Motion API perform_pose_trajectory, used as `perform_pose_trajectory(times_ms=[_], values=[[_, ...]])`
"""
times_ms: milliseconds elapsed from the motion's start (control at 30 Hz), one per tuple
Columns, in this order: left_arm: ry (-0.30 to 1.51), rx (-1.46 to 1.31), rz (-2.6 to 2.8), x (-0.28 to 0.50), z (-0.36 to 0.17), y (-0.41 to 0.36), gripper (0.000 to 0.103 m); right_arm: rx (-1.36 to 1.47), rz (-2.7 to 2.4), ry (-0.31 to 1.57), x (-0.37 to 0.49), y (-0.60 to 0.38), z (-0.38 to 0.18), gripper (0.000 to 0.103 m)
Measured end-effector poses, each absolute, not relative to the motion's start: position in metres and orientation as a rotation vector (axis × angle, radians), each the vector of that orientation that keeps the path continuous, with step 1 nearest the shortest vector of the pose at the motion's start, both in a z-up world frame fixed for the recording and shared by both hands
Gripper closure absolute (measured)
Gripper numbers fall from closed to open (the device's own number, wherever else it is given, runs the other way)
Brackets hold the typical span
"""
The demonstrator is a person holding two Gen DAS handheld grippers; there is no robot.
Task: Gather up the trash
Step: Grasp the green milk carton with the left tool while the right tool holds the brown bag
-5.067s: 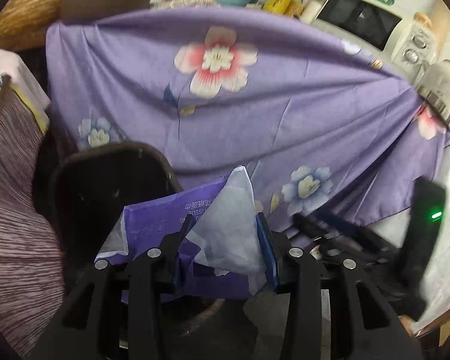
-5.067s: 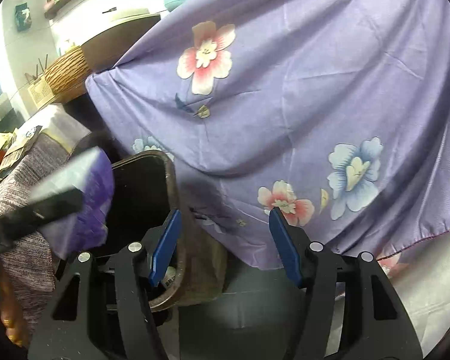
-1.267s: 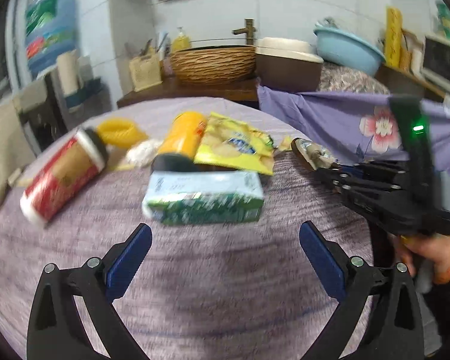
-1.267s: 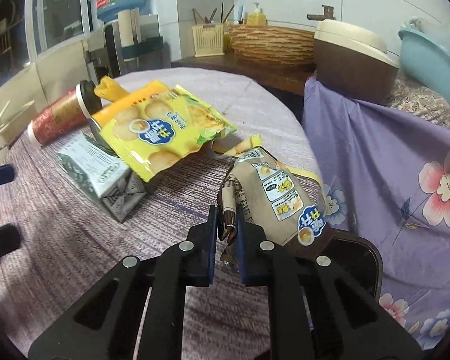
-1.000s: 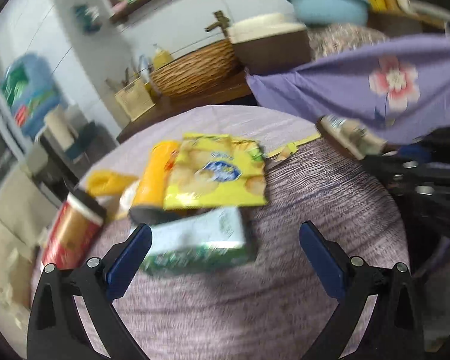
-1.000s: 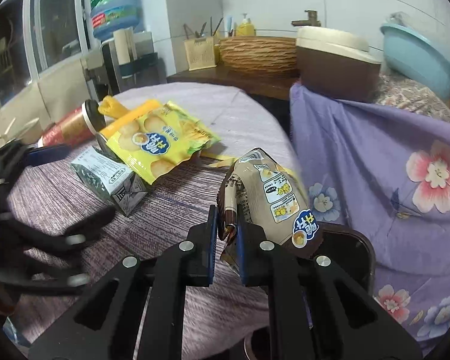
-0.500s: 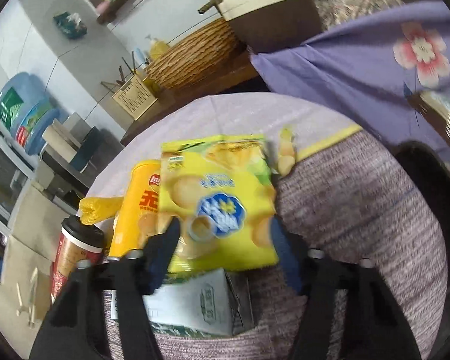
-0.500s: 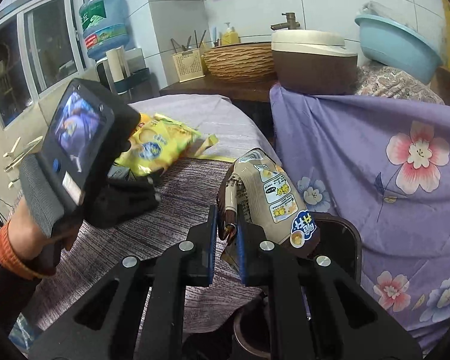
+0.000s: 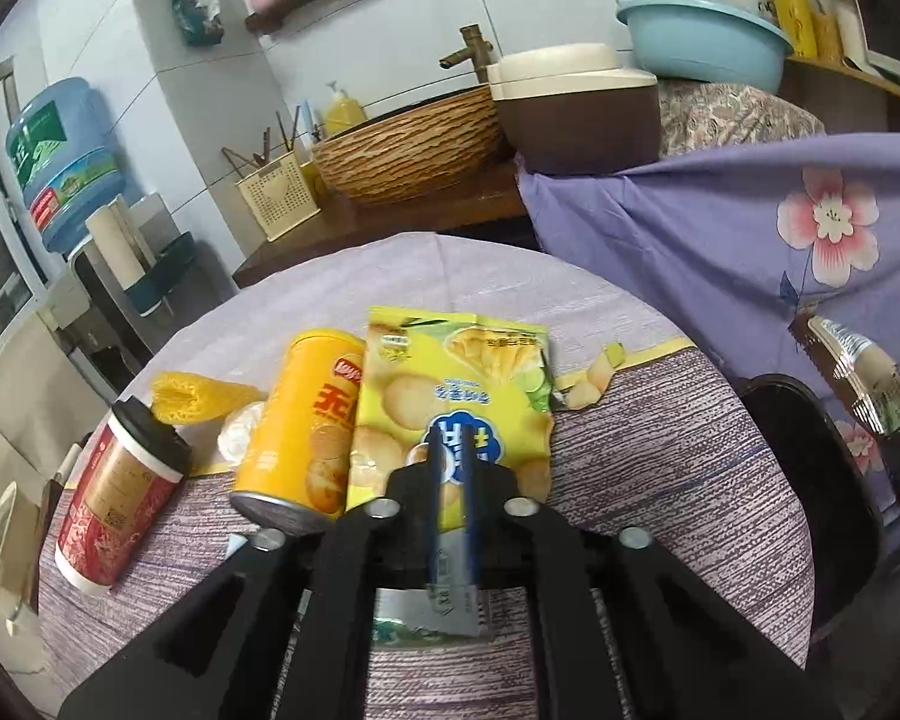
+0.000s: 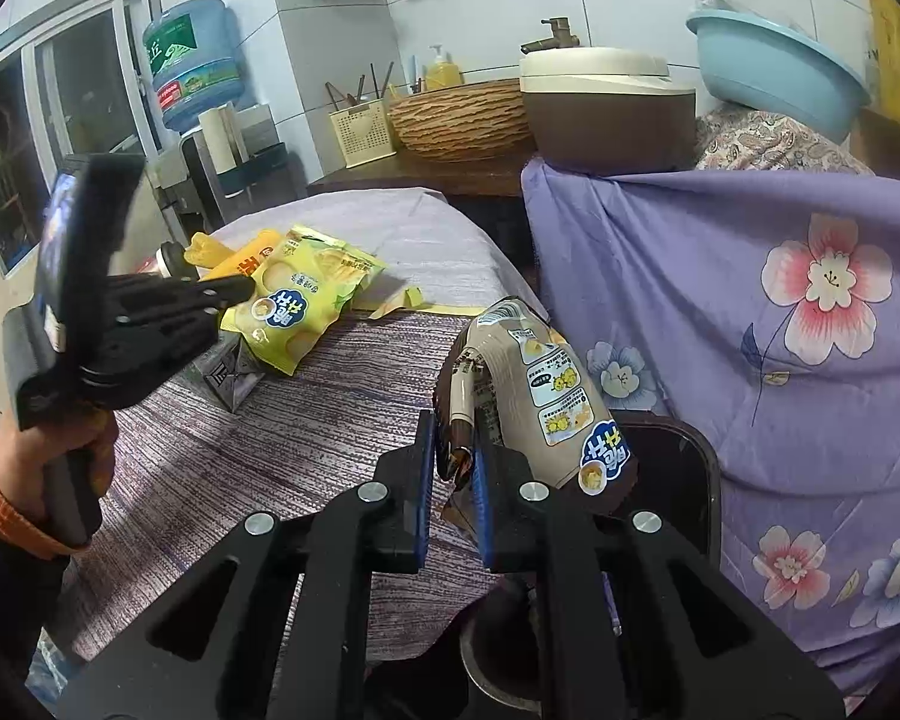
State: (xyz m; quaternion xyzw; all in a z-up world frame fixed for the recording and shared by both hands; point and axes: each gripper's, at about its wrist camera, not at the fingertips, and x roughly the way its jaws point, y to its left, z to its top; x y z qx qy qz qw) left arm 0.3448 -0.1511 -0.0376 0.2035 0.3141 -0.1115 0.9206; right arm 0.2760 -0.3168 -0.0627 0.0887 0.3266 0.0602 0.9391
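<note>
Closed now, the left gripper [image 9: 452,468] pinches the yellow snack bag [image 9: 450,396] mid-tabletop.
Right gripper [image 10: 453,468] grips the brown wrapper [image 10: 540,396] over the bin [image 10: 699,480] beside the tabletop's edge.

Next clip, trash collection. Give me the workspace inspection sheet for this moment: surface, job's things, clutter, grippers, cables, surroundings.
Surface: round table under a purple woven cloth.
Job's things: yellow snack bag, yellow chip can lying down, red paper cup, green-and-white carton, crumpled yellow wrapper, brown snack bag, dark bin beside the table.
Clutter: small yellow scrap by the table edge.
Grippers: left gripper shut on the yellow snack bag's near edge; right gripper shut on the brown snack bag, near the bin.
Cables: nothing seen.
Surroundings: floral purple sheet, wicker basin, water jug, blue basin.
</note>
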Motion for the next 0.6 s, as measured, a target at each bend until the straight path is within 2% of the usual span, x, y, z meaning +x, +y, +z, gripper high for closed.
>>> perform_pose_trajectory(times_ms=[67,100,333,433,600], values=[[0.619,0.406,-0.222,0.339,-0.035,-0.145,0.029,0.183,0.125,0.669,0.276,-0.317,-0.064,0.091],[0.603,0.399,-0.217,0.336,-0.033,-0.141,0.024,0.182,0.126,0.673,0.275,-0.317,-0.065,0.091],[0.578,0.490,-0.358,0.314,-0.034,-0.124,0.023,0.192,0.131,0.700,0.278,-0.318,-0.072,0.091],[0.578,0.525,-0.470,0.308,-0.030,-0.111,0.011,0.190,0.129,0.701,0.278,-0.318,-0.073,0.091],[0.584,0.619,-0.567,0.313,-0.035,-0.095,0.009,0.201,0.133,0.710,0.280,-0.317,-0.076,0.091]])
